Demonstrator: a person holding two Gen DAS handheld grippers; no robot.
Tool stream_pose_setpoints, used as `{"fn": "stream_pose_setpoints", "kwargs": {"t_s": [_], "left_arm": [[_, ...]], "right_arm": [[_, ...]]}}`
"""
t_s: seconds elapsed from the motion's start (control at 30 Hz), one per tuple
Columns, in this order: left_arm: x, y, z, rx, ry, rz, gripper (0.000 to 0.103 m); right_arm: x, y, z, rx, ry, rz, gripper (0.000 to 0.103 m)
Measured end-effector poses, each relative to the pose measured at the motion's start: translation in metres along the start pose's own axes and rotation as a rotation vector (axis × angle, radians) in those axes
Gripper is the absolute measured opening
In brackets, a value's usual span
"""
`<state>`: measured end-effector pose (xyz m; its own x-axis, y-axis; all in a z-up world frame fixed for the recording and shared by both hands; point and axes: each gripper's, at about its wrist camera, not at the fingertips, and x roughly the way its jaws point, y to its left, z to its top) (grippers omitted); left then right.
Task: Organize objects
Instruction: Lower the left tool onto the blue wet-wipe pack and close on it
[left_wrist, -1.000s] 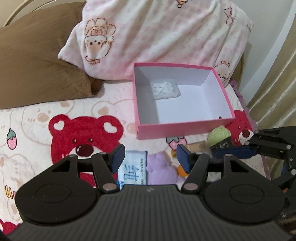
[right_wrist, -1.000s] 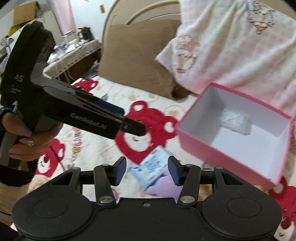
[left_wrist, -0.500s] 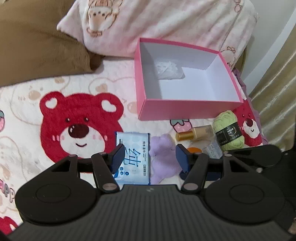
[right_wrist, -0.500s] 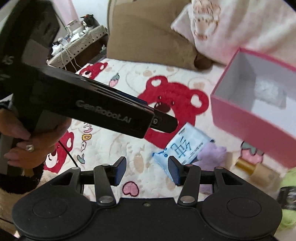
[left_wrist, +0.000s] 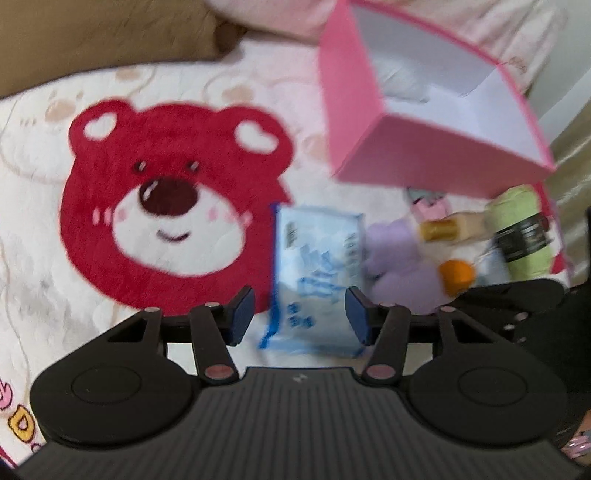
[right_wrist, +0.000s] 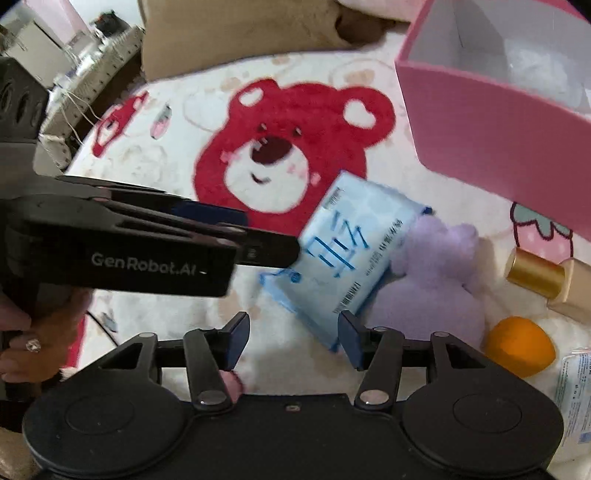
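Observation:
A blue tissue pack lies on the bear-print bedspread; it also shows in the right wrist view. My left gripper is open, its pads on either side of the pack's near end, just above it. My right gripper is open and empty, close to the pack's near corner. The left gripper's body reaches in from the left and its tip meets the pack. The pink box stands behind, open, with a clear packet inside.
Right of the pack lie a purple plush, a gold-capped bottle, an orange ball, a small white packet and green yarn. A brown pillow lies at the back left. A red bear print covers the bedspread.
Both grippers have dropped forward and down toward the blue tissue pack. The left gripper's pads now straddle it. The pillows have slid out of the top of the view.

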<state>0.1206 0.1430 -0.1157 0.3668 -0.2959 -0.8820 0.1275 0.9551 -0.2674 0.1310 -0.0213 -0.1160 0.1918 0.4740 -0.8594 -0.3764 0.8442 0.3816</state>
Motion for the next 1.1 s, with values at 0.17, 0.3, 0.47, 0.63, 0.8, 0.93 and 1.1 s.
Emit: {"fn": "stream_pose_setpoints", "kwargs": {"t_s": [0.17,0.3,0.47,0.63,0.8,0.93,1.1], "left_arm": [[0.014,0.01,-0.004,-0.018,0.025,-0.025,0.052],[0.028,0.009,-0.006,-0.017,0.024,-0.013,0.051],[0.041,0.012,-0.007,-0.042,-0.007,0.018,0.049],[0.045,0.017,-0.005,-0.079,-0.008,-0.056,0.032],[0.043,0.015,-0.009,-0.111,0.006,-0.065,0.028],[0.035,0.021,-0.014,-0.144,0.0,-0.069,0.022],[0.026,0.023,-0.017,-0.131,-0.025,-0.057,0.02]], "right_arm": [[0.012,-0.004,0.0,0.006,0.013,-0.032,0.063],[0.016,-0.002,-0.001,0.0,-0.008,-0.065,0.065],[0.026,-0.004,0.001,0.041,-0.021,-0.071,0.073],[0.031,0.002,-0.002,0.028,-0.052,-0.086,0.08],[0.035,0.011,-0.006,-0.033,-0.077,-0.127,0.082],[0.035,0.014,-0.007,-0.048,-0.1,-0.139,0.083],[0.034,0.017,-0.008,-0.072,-0.124,-0.134,0.084]]}}
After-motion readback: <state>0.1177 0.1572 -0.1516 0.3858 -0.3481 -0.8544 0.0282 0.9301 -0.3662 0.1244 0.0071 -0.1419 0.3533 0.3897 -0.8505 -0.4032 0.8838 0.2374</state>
